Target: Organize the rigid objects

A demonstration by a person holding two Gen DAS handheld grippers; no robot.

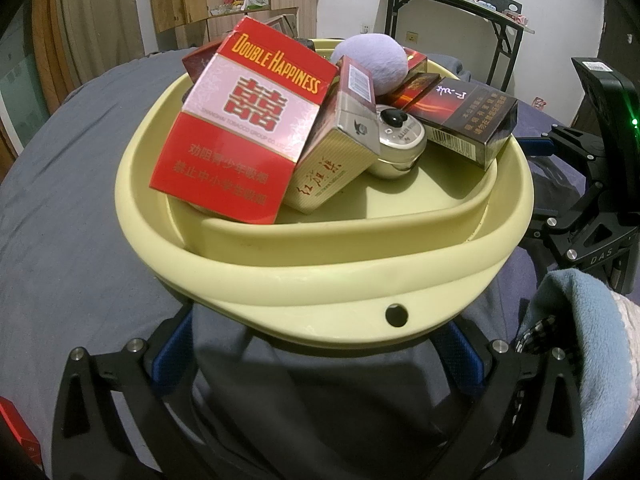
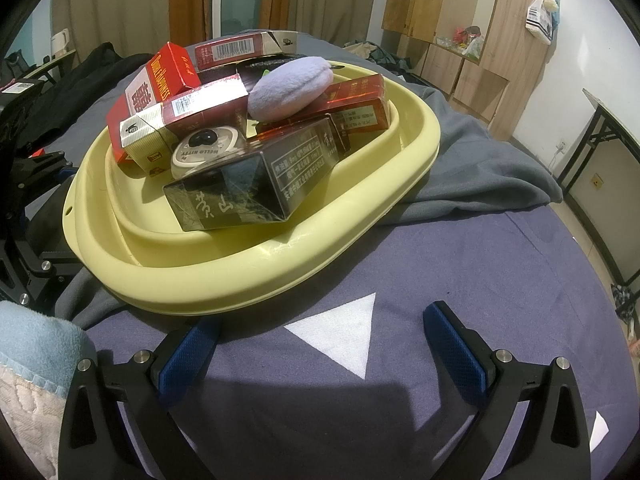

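Observation:
A pale yellow basin [image 1: 320, 280] [image 2: 224, 280] sits on a grey-blue bed cover. It holds several cigarette boxes: a red Double Happiness box [image 1: 248, 120] [image 2: 156, 80], a gold-and-red box [image 1: 332, 156] [image 2: 188, 116], a black box [image 1: 460, 116] [image 2: 248, 184]. A small round tin [image 1: 396, 140] [image 2: 208, 146] and a lilac plush pad [image 1: 372, 64] [image 2: 292, 88] lie among them. My left gripper [image 1: 320, 344] is open, its fingers [image 1: 172, 352] under the basin's near rim. My right gripper [image 2: 320, 340] is open and empty beside the basin.
A red box [image 1: 16, 432] lies at the left edge of the bed. A rumpled grey blanket [image 2: 480, 168] lies beyond the basin. A blue towel [image 1: 580, 340] [image 2: 36, 340] is close by. Folding tables [image 1: 452, 12] and wooden cabinets [image 2: 460, 20] stand at the walls.

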